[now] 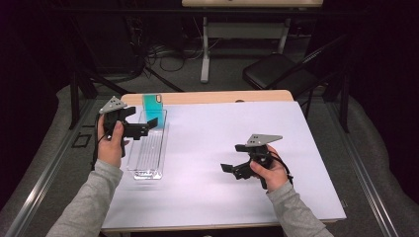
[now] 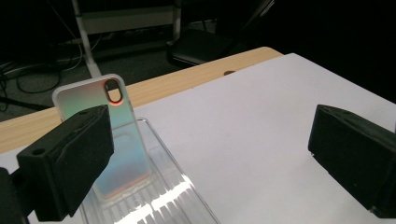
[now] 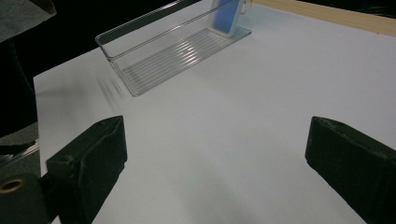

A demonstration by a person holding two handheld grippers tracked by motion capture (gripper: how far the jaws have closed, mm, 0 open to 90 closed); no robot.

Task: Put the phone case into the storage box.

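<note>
A clear plastic tray (image 1: 147,163) lies lengthwise on the left side of the white table (image 1: 222,128). A teal, iridescent phone case (image 1: 152,104) stands upright against the tray's far end. My left gripper (image 1: 144,121) hovers open over the far part of the tray, right beside the case. In the left gripper view the case (image 2: 100,135) stands just behind the left jaw, inside the tray (image 2: 187,196), and nothing is held. My right gripper (image 1: 233,158) is open above bare table at the right. In the right gripper view it faces the tray (image 3: 140,60) and the case (image 3: 226,14) from a distance.
A strip of bare wood (image 1: 207,96) runs along the table's far edge. Beyond it stand a black chair (image 1: 276,71) and another table's legs (image 1: 205,49), with cables on the floor. White table top stretches between the tray and my right gripper.
</note>
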